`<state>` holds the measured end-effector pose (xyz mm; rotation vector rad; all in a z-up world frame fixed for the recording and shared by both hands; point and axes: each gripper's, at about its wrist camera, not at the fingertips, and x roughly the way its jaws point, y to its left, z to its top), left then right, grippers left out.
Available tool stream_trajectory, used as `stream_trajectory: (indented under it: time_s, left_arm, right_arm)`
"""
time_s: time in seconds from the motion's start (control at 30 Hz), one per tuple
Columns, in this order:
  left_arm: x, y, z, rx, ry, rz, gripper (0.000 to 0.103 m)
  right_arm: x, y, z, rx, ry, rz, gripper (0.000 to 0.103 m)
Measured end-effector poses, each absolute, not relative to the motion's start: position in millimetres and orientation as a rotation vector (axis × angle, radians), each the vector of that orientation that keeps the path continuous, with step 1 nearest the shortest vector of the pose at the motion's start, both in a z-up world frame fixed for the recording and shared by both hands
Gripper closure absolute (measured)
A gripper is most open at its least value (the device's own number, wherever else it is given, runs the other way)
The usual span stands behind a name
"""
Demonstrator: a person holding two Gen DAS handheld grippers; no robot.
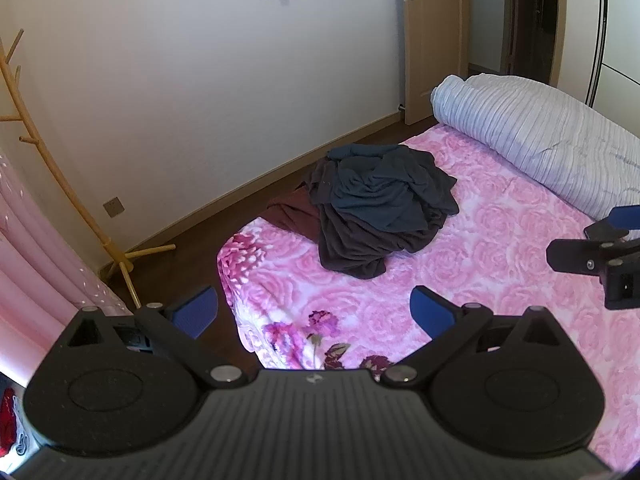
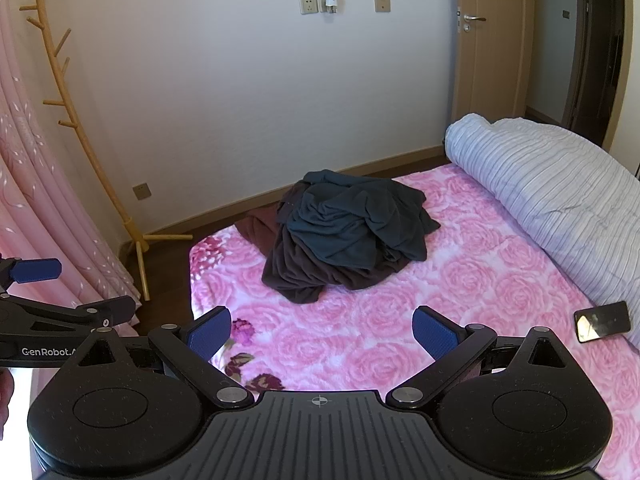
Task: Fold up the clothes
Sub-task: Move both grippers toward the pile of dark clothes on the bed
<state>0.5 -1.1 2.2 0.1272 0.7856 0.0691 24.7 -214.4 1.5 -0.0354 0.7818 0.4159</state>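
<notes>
Currently both grippers hover over the near part of the bed point(image 2: 500, 280), well short of the clothes, and neither holds anything. The left gripper point(image 1: 314, 310) has its blue pads point(image 1: 196, 314) spread wide. The right gripper point(image 2: 322, 330) is likewise spread, pads point(image 2: 436, 334) apart.

**Task item.** The pile point(image 2: 344, 240) lies crumpled near the far left corner of the bed. A teal garment point(image 2: 352, 224) sits on top of a dark brown one point(image 2: 296, 276); a maroon piece point(image 2: 260, 226) shows at the far left edge, partly under the others.

**Handling (judgement).**
- Fabric looks soft, fleecy and limp; expect it to drape and sag, not hold shape.
- Likely light, with little slip against the pads.
- Layers may cling and lift together.
- No hem, collar or sleeve can be identified in the heap. Take the teal garment first, at a raised fold on top, lift clear, then find two edge points.

**Surface and room, left to right.**
- Pink curtain point(image 2: 44, 208).
- Wooden coat stand point(image 2: 80, 132) on the dark floor point(image 2: 168, 292).
- White wall point(image 2: 240, 100) with sockets point(image 2: 309, 5).
- Pink rose-print sheet gives a soft, flat working area in front of the pile.
- Wooden door point(image 2: 492, 48).
- Rolled striped duvet point(image 2: 560, 192) along the right.
- Phone point(image 2: 602, 321) on the sheet, just beside the duvet.
</notes>
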Motion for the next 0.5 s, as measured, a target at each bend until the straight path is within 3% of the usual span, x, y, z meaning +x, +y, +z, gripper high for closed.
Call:
stream_trajectory:
  time_s: [0.5]
  left_arm:
    - [-10.1, -0.9, -12.2, 0.096, 0.786, 0.058, 0.002]
  right_arm:
    - [18.4, -208.0, -7.1, -0.034, 0.782, 0.411, 0.004]
